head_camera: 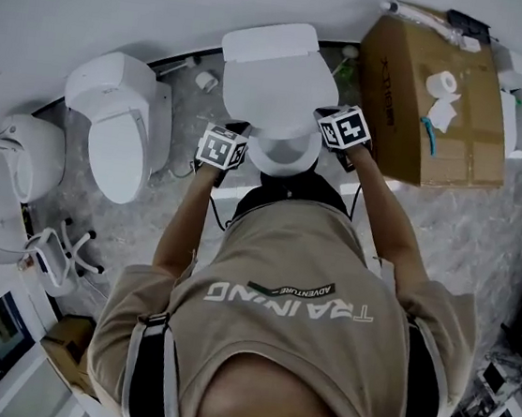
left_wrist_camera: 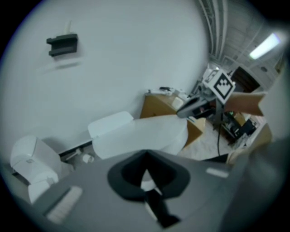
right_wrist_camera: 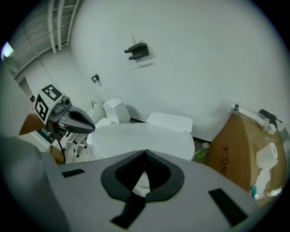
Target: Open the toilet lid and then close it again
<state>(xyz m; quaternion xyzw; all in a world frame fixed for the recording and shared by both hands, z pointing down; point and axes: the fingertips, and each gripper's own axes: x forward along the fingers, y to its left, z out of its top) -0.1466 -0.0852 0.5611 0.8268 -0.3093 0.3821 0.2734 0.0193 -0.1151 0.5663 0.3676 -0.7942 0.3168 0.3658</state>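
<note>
A white toilet [head_camera: 269,81] stands against the wall with its lid [head_camera: 274,89] lying flat and closed; the lid also shows in the left gripper view [left_wrist_camera: 142,135] and the right gripper view [right_wrist_camera: 145,139]. My left gripper [head_camera: 221,148] is at the bowl's front left and my right gripper [head_camera: 343,128] at its front right. In the left gripper view the left gripper [left_wrist_camera: 145,154] has its jaws meeting at the tips just short of the lid. The right gripper [right_wrist_camera: 145,152] looks the same. Neither visibly holds anything. Each gripper view also shows the other gripper, the right [left_wrist_camera: 203,102] and the left [right_wrist_camera: 68,118].
A second white toilet [head_camera: 120,129] stands to the left, with another white fixture [head_camera: 29,157] beyond it. A cardboard box [head_camera: 433,111] with a paper roll [head_camera: 442,83] on top is close on the right. A white stool [head_camera: 55,255] lies lower left. A black bracket [right_wrist_camera: 137,50] hangs on the wall.
</note>
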